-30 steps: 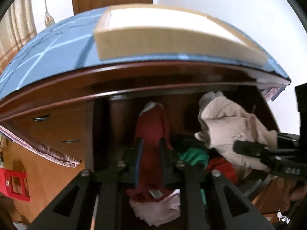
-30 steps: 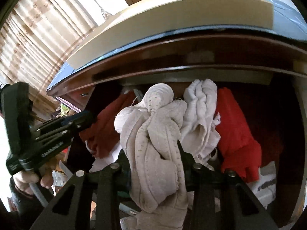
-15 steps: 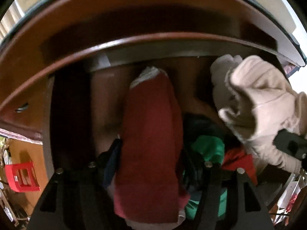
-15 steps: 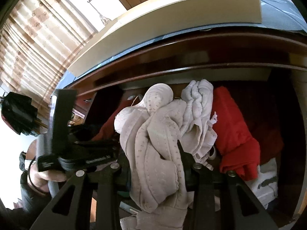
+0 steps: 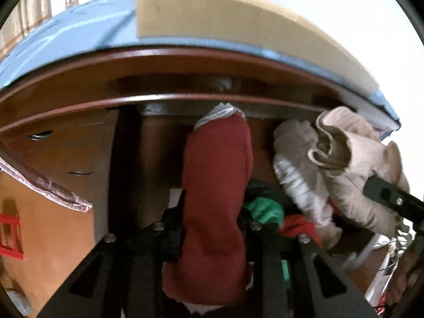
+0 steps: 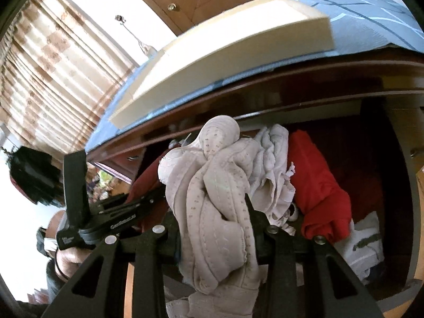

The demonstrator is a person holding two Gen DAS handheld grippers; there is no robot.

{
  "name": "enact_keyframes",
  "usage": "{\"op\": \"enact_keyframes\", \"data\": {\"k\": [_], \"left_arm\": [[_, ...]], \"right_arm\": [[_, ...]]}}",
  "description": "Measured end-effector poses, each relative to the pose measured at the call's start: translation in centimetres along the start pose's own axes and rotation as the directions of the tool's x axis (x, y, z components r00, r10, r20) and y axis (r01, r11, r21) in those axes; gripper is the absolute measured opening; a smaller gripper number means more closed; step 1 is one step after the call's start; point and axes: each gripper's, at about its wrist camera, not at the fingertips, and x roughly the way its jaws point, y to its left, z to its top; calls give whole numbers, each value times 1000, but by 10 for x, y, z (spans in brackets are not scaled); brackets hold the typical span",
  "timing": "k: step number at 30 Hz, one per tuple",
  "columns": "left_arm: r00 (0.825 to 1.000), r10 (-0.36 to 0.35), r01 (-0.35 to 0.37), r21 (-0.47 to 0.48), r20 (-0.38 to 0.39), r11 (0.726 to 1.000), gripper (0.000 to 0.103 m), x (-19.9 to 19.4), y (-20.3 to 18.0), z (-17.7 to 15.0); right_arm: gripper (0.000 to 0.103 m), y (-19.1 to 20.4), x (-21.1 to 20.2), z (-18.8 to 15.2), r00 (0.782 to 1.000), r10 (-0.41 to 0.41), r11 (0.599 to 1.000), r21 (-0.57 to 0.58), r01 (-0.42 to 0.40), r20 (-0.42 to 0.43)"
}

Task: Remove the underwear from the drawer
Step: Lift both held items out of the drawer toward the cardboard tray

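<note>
- left tongs [image 5: 212, 212] are clamped hard on the dark red underwear [image 5: 217, 185], which stands straight up between the two fingers, its long axis running away from me along the tongs, grey-white waistband at the far tip.
- right tongs [image 6: 212, 220] are closed on the beige dotted underwear [image 6: 212, 198], a fat bunched wad that fills the gap and spills over both the near and far side of the fingers.
- both pieces sit in the tongs, lifted above the open drawer [image 6: 371, 159]; the drawer mouth lies ahead of and below each pair, under the dark wooden lip.
- my read: what the next move turns on is that lip. the red piece's far tip reaches up close to it, so i'd judge the way out is back toward me, not further forward.
- neither hand is nearer to anything new; each already has its own load.
- the left view shows what the right can't: a green garment [image 5: 265, 209] just right of the left tongs, deep in the drawer, and the beige wad seen from the side with the right tongs poking in.
- the right view gives back a bright red garment [image 6: 318, 185] and a crumpled white one [image 6: 273, 164] right of the right tongs, lying in the drawer, plus the hand [image 6: 66, 257] carrying the left tongs off to the left.
</note>
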Motion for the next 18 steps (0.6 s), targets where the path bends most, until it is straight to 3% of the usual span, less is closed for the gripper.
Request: {"op": "enact_keyframes", "data": {"k": [11, 18], "left_arm": [[991, -98, 96, 31, 95, 995, 24, -63, -11, -8], [971, -97, 93, 28, 218, 995, 24, -105, -14, 10]], "right_arm": [[38, 21, -42, 3, 991, 123, 992, -1, -123, 53], [38, 38, -66, 28, 974, 181, 983, -6, -182, 136]]}}
